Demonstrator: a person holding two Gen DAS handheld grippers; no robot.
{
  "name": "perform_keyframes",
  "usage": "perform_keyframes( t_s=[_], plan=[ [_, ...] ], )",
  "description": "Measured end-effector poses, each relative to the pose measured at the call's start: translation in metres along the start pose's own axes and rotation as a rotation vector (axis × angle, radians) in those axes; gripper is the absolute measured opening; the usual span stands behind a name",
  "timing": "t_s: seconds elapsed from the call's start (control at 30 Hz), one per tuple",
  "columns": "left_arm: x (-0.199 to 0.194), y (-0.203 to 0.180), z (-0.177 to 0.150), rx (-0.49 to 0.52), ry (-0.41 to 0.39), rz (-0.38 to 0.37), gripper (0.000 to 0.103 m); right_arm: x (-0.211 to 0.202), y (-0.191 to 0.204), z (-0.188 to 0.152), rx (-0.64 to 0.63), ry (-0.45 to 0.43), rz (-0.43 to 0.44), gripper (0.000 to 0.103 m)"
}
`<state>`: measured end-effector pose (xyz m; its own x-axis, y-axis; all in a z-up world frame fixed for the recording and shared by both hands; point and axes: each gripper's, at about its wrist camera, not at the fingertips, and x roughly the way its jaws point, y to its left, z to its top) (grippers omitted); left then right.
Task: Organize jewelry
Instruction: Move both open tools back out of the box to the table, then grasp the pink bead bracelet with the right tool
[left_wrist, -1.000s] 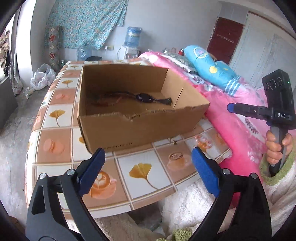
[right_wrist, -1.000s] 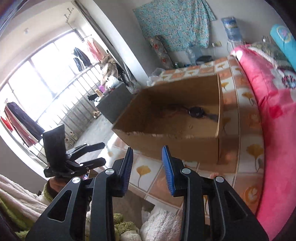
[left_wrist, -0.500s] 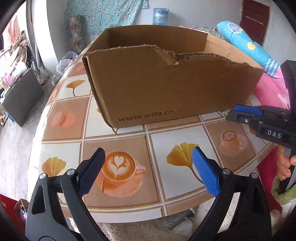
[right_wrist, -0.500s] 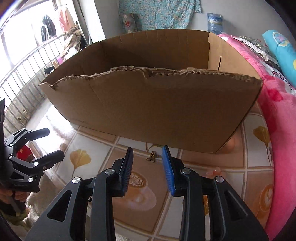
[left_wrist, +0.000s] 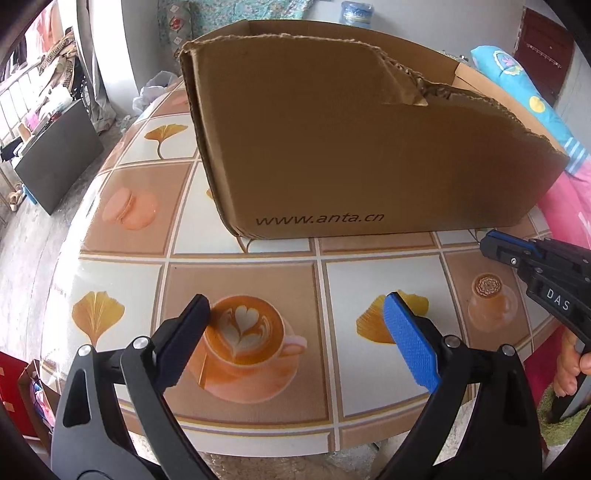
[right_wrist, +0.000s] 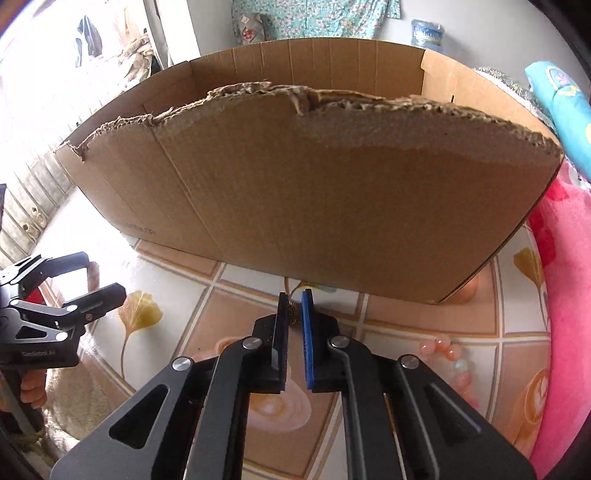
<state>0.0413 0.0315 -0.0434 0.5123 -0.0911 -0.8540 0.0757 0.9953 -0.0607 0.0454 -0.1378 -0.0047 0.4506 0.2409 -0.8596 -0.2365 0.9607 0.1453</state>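
My right gripper (right_wrist: 294, 314) is low over the table just in front of the cardboard box (right_wrist: 314, 184). Its jaws are closing, and the blue pads press on a small gold ornament (right_wrist: 294, 309) between the tips. In the left wrist view the right gripper (left_wrist: 489, 244) shows at the right edge, tips down near the box's corner. My left gripper (left_wrist: 295, 301) is open with nothing between its fingers, hovering over a printed coffee cup on the tablecloth. It also shows at the left as the left gripper (right_wrist: 103, 275). The box's inside is hidden behind its torn front wall.
The box (left_wrist: 351, 147) fills the far half of the tiled-print table (left_wrist: 122, 280). What looks like a pink bead bracelet (right_wrist: 445, 349) lies on the table right of my right gripper. A pink bedspread (right_wrist: 565, 295) borders the table's right side. The table's near edge is close below both grippers.
Both grippers came down towards the table in front of the box. The right jaws, partly open before, have shut onto the small gold ornament that lay on the table.
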Motion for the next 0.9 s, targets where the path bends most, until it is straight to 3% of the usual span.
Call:
perform_keyframes(
  t_s=[0.4,0.67,0.9],
  plan=[
    [0.008,-0.012,0.003,0.031,0.007,0.056,0.094,-0.001,0.03,-0.011,0.07,0.023,0.122,0.007],
    [0.009,-0.013,0.002,0.028,0.0,0.059,0.094,0.004,0.037,-0.012,0.133,0.049,0.262,0.007],
    [0.009,-0.014,0.003,0.026,-0.001,0.061,0.094,-0.014,0.017,-0.01,0.16,0.003,0.208,0.009]
  ],
)
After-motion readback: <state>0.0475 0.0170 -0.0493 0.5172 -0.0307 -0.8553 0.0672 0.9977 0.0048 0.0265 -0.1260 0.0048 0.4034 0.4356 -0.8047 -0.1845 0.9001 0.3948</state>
